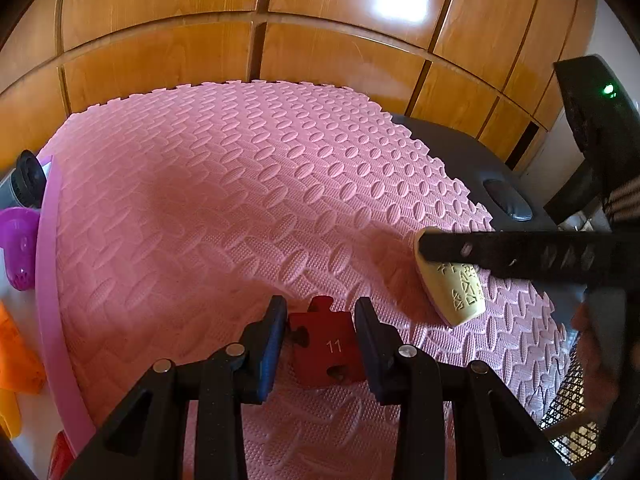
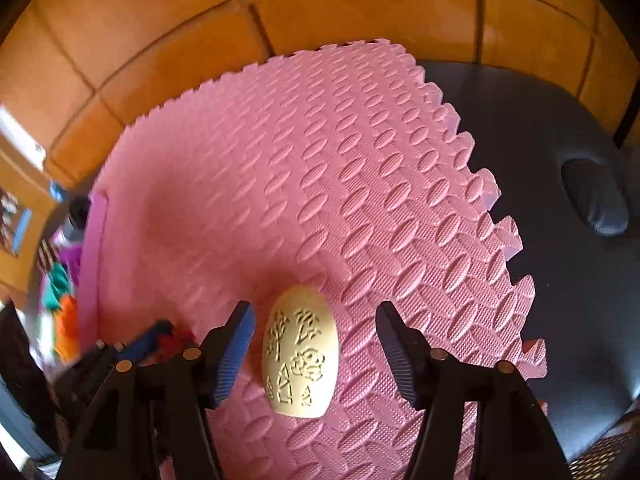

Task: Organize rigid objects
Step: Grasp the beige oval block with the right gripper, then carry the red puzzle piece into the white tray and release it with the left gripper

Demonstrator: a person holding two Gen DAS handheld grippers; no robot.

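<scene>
Cream carved egg [image 2: 301, 354] lies on the pink foam mat [image 2: 280, 168] between the right gripper [image 2: 316, 354]'s wide-open jaws, long axis toward 12 o'clock. I'd centre it, then squeeze slowly. Left gripper [image 1: 320, 340], also open, straddles the red puzzle piece [image 1: 326, 346] at 6 o'clock

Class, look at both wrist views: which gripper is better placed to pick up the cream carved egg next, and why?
Right. The right gripper is open with the cream carved egg lying between its fingers on the pink mat. The left gripper already brackets the red puzzle piece.
</scene>
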